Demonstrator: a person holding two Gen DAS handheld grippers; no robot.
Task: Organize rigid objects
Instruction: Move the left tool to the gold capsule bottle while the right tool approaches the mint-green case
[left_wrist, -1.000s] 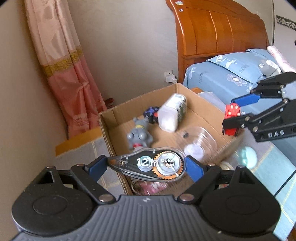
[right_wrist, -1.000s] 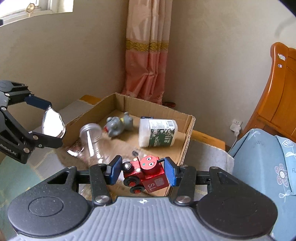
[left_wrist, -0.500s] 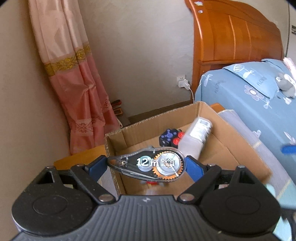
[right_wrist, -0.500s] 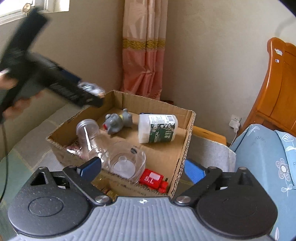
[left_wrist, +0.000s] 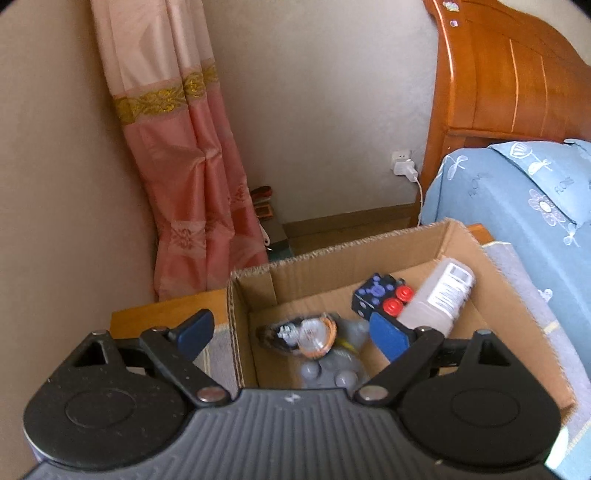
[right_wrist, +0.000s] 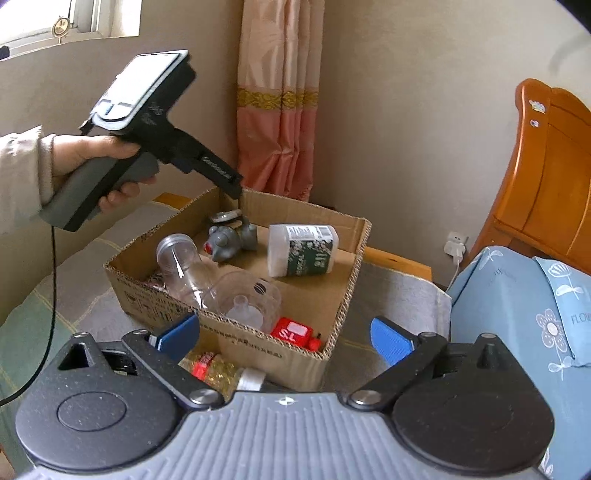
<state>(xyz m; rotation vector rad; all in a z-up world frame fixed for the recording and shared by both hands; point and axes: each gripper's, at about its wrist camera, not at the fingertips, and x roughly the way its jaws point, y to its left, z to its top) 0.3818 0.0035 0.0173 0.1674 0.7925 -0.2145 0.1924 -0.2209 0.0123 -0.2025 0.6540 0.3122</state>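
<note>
Left wrist: correction tape (left_wrist: 303, 334) below opening jaws (blurred).

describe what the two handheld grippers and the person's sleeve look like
Each gripper, the left gripper and the right gripper, has a ribbed grey body, two round black housings, black linkage arms with silver pivots and blue finger pads. From the right wrist view the left one shows a grey pistol handle, a phone-like device on top and a thin black cable. The sleeve is beige.
</note>
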